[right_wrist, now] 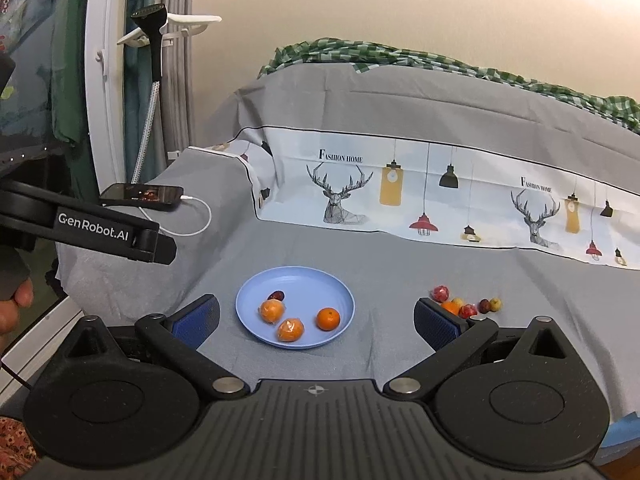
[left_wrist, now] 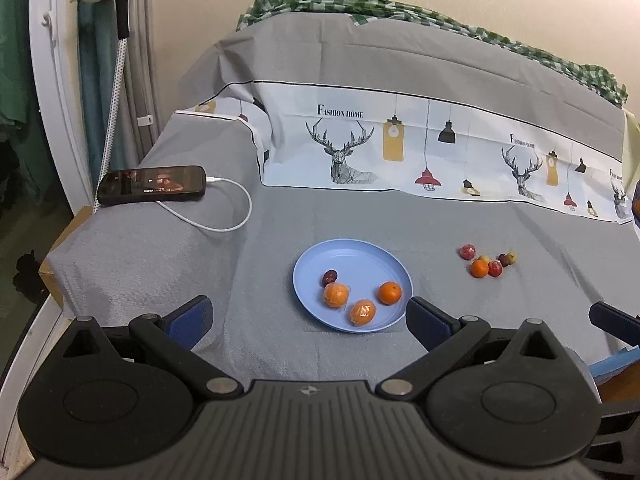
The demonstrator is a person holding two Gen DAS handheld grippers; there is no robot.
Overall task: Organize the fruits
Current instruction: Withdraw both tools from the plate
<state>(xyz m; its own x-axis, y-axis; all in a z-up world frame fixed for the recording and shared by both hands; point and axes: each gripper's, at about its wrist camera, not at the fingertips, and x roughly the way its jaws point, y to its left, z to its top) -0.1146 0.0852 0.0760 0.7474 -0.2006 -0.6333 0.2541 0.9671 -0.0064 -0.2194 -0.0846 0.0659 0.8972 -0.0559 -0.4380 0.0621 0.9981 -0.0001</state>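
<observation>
Both grippers raised above the grey-cloth-covered counter (left_wrist: 520,240), neither near any fruit, probably a pause between picks. Left gripper (left_wrist: 308,320) with jaws spread wide and nothing between them, aimed at the round pale-blue plastic plate (left_wrist: 340,252); right gripper (right_wrist: 316,320) likewise wide apart and empty, the plate framed between its blue-padded fingers (right_wrist: 196,320). On the plate: two oranges in clear film wrap (left_wrist: 336,295) (left_wrist: 363,313) lying just beside each other toward the near rim, one bare orange (left_wrist: 390,293) a little apart on the right, and a small dark-red fruit (left_wrist: 329,278) touching the far side of the left wrapped orange, apparently gathered there as the sorted pile. To the right of the plate, well apart from it, a loose cluster directly on the cloth: one small orange (left_wrist: 479,268), red wrapped fruits (left_wrist: 467,251) (left_wrist: 495,268) and small dark and yellowish ones (left_wrist: 506,258), too small to name with certainty, seemingly awaiting collection. In the right wrist view, that cluster partly hidden behind the right-hand finger, so closer to the right gripper and judged the easier reach from that side. Far left on the cloth, a black smartphone (left_wrist: 152,190) with a white charging cable (left_wrist: 224,216), well clear of the fruit and likely no obstacle.
</observation>
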